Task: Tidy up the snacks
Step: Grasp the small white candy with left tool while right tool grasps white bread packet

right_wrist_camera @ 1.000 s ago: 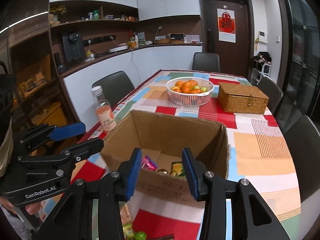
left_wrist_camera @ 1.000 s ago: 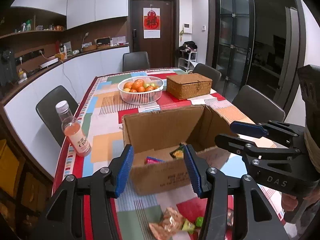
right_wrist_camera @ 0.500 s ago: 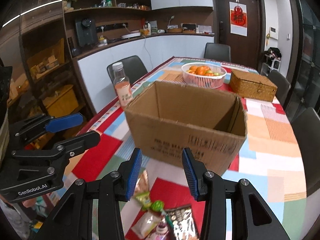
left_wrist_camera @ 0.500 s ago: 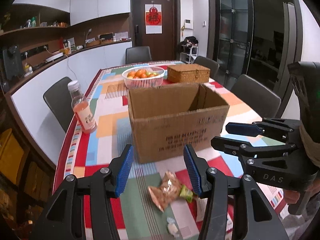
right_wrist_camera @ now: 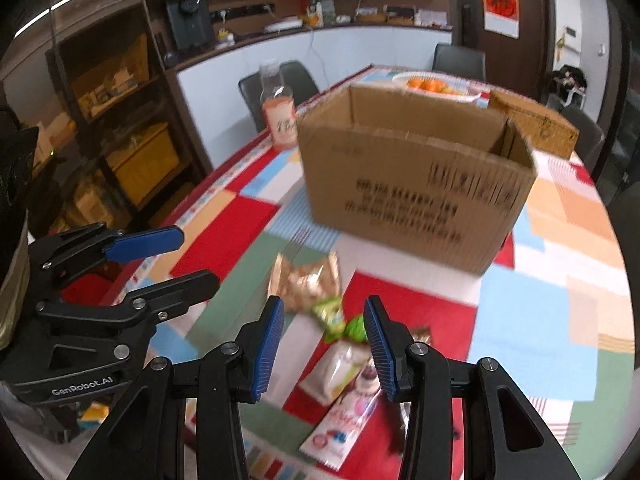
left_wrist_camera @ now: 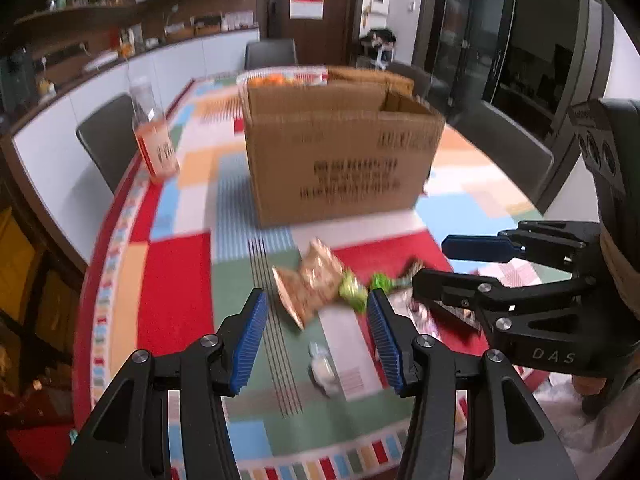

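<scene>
Both pairs of blue-padded fingers are spread wide and hold nothing: the left gripper (left_wrist_camera: 316, 338) hangs over the near part of the table with the crinkly tan snack bag (left_wrist_camera: 310, 286) just beyond its tips, and the right gripper (right_wrist_camera: 324, 344) hangs to its right above a small green-wrapped sweet (right_wrist_camera: 332, 314) and a white pouch (right_wrist_camera: 340, 372). More loose packets lie on the patchwork tablecloth (left_wrist_camera: 172, 264) near the front edge, among them a long pink-and-white packet (right_wrist_camera: 344, 424) and a small pale wrapped piece (left_wrist_camera: 322, 368). The open cardboard box (left_wrist_camera: 340, 152) stands farther back, well apart from the scattered snacks; its inside cannot be seen from here. A bottle of orange drink (left_wrist_camera: 154, 136) stands to the box's left, and a white fruit basket (right_wrist_camera: 436, 84) and a woven box (right_wrist_camera: 536, 124) lie beyond it. These packets look light, soft and slick, and the tan bag is puffy, so squeezing its middle may crush what is inside or let it squirt free; a crimped end seam or a corner seems the safer hold. The flat pouch probably needs pinching at an edge that lifts off the cloth.
</scene>
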Demonstrator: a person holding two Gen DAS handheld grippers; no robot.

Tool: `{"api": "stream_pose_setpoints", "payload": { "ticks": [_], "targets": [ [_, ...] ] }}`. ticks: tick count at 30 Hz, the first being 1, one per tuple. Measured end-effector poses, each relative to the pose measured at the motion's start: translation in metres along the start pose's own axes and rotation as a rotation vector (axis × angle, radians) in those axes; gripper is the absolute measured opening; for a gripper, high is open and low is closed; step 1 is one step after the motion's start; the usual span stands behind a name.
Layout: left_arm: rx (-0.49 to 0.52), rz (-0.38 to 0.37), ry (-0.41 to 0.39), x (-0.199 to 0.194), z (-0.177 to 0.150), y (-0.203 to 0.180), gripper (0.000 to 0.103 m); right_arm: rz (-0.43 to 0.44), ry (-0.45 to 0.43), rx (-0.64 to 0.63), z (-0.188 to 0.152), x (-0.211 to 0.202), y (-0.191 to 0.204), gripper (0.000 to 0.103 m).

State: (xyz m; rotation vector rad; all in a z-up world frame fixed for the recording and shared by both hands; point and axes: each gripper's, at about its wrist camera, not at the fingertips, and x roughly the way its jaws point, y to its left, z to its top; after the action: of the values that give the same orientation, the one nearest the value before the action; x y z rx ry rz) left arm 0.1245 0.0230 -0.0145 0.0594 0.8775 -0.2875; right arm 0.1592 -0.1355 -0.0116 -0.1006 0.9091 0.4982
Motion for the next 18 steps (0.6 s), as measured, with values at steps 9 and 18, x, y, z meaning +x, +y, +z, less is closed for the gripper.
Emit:
{"api": "stream_pose_setpoints", "payload": {
  "ticks": [9,18],
  "targets": [
    [0.005,0.004,0.154,0.031,-0.033,-0.001,0.051,-0.001,0.132,0.024,-0.023,0.026,-0.005,0.043],
    [-0.004,-0.026,0.234,0.057,-0.04,0.003,0.05,0.02,0.225,0.066,-0.034,0.052,-0.012,0.043]
  ]
}}
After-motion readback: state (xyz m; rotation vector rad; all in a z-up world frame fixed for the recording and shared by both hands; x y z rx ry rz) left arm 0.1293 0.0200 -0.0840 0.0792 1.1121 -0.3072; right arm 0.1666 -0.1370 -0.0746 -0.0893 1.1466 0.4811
